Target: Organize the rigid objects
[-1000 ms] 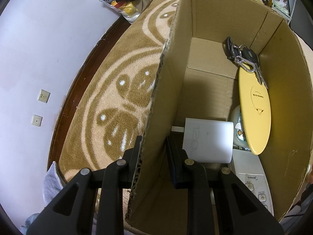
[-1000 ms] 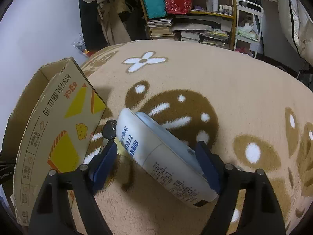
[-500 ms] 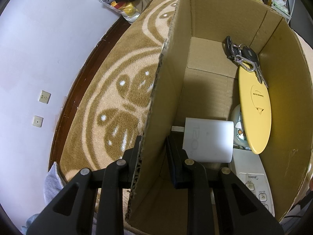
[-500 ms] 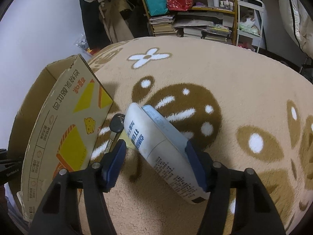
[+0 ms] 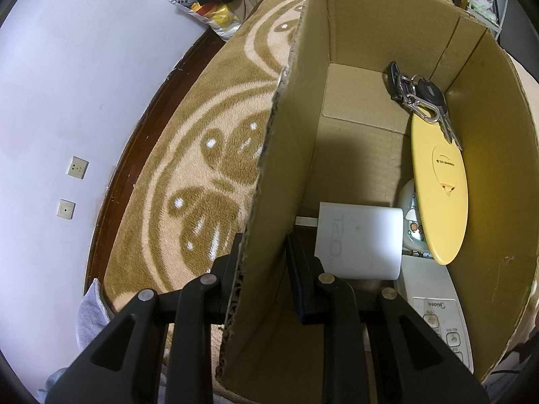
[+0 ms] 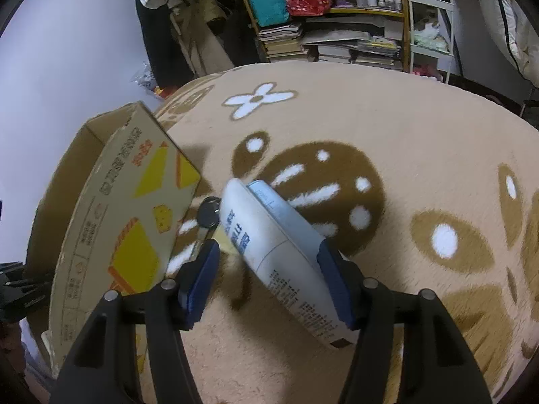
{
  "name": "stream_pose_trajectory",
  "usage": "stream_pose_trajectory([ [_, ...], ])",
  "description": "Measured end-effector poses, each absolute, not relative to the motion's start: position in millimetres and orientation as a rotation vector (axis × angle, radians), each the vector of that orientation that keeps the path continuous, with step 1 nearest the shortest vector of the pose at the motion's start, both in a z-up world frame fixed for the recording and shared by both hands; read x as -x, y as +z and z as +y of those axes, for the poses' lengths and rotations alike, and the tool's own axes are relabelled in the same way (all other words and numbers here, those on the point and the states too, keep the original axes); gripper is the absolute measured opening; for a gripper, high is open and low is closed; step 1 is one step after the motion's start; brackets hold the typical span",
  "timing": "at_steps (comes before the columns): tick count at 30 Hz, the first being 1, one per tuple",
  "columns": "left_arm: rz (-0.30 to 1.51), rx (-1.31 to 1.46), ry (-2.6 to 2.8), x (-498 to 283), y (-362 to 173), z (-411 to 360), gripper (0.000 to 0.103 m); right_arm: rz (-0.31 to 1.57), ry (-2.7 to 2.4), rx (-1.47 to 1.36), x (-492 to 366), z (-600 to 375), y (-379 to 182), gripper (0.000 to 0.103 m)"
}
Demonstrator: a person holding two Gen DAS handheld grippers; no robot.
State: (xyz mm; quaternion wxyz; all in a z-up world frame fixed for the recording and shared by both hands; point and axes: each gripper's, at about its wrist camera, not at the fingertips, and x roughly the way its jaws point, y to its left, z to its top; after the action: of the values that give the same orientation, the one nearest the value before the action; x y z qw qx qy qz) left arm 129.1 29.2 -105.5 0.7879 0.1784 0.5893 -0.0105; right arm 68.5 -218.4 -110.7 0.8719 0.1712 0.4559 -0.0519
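Left wrist view: we are clamping the left gripper (image 5: 262, 262) shut on the near wall of the cardboard box (image 5: 397, 23), one finger outside and one inside, and we judge this is to be keeping the light box from sliding on the carpet (image 5: 188, 168) while things are going in. Inside it, a bunch of keys (image 5: 417, 97) is lying at the far end against a yellow disc (image 5: 441, 185) that is leaning on the right wall, with a white charger block (image 5: 360, 239) and a white remote (image 5: 438, 303) nearer us. In the right wrist view, the right gripper (image 6: 269, 279) is closing around a white bottle (image 6: 286, 262) that is lying slantwise on the carpet just beside the box; the right pad seems to be touching it, while the left pad is standing clear, though the angle is making that hard to confirm. A single key (image 6: 208, 217) is lying between bottle and box, probably next in line.
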Motion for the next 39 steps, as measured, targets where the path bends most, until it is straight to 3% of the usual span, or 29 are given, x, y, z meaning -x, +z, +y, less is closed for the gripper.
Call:
stream_pose_trajectory([
  [1, 1.27, -0.384, -0.022, -129, -105, 29, 0.022, 0.954, -0.102, -0.358, -68, -218, -110, 0.063],
  [3, 1.269, -0.385, -0.022, -129, -106, 29, 0.022, 0.958, -0.075, -0.37, -67, -215, -109, 0.049],
  [5, 1.27, -0.384, -0.022, -129, -106, 29, 0.022, 0.98, -0.052, -0.388, -69, -213, -114, 0.045],
  [10, 1.269, -0.385, -0.021, -129, -106, 29, 0.022, 1.009, -0.062, -0.306, -73, -199, -122, 0.045],
  [18, 1.269, -0.386, -0.022, -129, -106, 29, 0.022, 1.034, -0.076, -0.276, -79, -192, -134, 0.058],
  [21, 1.269, -0.386, -0.022, -130, -106, 29, 0.022, 1.034, -0.088, -0.273, -80, -190, -141, 0.059],
  [25, 1.269, -0.387, -0.021, -130, -105, 29, 0.022, 1.016, -0.104, -0.234, -78, -184, -139, 0.053],
  [27, 1.269, -0.387, -0.022, -130, -106, 29, 0.022, 1.002, -0.101, -0.223, -78, -178, -136, 0.045],
  [39, 1.269, -0.388, -0.021, -130, -106, 29, 0.022, 0.905, -0.137, -0.251, -77, -170, -100, 0.044],
])
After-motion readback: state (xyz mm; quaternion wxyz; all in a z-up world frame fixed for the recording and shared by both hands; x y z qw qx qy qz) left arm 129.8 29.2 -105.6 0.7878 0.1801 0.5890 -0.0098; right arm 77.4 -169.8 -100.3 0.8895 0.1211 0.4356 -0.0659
